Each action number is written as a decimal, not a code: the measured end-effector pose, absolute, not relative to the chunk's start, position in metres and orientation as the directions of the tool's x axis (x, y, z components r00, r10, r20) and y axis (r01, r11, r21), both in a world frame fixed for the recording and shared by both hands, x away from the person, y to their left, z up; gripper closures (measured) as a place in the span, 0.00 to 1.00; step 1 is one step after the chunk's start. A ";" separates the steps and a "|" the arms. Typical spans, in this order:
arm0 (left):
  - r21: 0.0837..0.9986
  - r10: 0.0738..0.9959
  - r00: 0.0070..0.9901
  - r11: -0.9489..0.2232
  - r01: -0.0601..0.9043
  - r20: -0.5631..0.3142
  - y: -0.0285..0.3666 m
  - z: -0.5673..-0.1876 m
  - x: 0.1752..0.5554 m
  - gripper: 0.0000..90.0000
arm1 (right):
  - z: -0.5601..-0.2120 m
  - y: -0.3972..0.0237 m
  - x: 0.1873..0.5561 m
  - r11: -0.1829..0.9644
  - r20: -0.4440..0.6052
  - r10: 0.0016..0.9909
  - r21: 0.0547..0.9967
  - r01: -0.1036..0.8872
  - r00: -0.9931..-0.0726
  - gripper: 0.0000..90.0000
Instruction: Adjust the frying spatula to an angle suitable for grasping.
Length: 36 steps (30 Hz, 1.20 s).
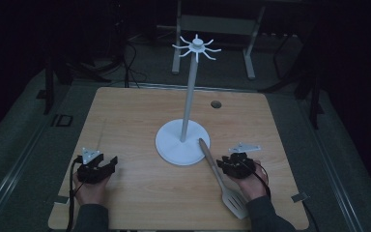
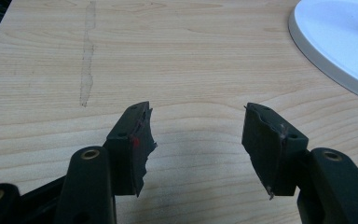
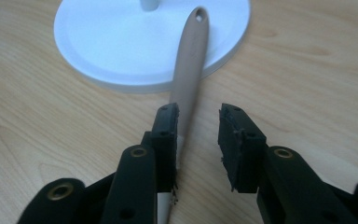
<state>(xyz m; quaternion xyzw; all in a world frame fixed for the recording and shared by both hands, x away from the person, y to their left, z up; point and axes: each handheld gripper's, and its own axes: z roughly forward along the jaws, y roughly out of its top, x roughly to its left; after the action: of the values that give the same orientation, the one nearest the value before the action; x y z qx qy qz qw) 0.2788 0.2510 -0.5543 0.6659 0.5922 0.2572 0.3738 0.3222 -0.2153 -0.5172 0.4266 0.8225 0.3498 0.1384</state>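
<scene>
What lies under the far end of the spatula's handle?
The spatula's hanging-hole end rests on the white stand's round base; nearer the right gripper, bare wooden table lies beneath. The base rim under the handle is covered.

One spatula (image 1: 221, 178); one white hook stand (image 1: 182, 143); two grippers, left (image 1: 107, 163) and right (image 1: 226, 164); one table (image 1: 125, 116)

Both black claws (image 1: 107, 162) (image 1: 227, 163) carry brass-ringed screw holes, grey three-cornered plates, trailing black cables; grey sleeves.
</scene>
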 end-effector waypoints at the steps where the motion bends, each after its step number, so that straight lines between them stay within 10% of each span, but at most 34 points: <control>1: 0.803 0.981 0.166 -0.018 0.596 -0.101 0.251 -0.554 0.279 0.47 | -0.519 -0.214 0.323 0.395 0.079 0.794 0.686 0.611 -0.602 0.74; 22: 0.802 0.981 0.165 -0.017 0.597 -0.102 0.251 -0.554 0.279 0.47 | -0.546 -0.201 0.340 0.461 0.144 0.757 0.573 0.678 -0.637 0.78; 36: 0.803 0.981 0.167 -0.017 0.596 -0.103 0.251 -0.554 0.279 0.47 | -0.537 -0.196 0.341 0.646 0.004 0.667 0.496 0.581 -0.745 0.84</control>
<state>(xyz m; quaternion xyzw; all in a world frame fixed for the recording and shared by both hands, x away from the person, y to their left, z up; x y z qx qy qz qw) 0.2791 0.2514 -0.5543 0.6654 0.5923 0.2564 0.3750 0.3405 -0.1962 -0.5373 0.3457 0.9026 0.2403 0.0898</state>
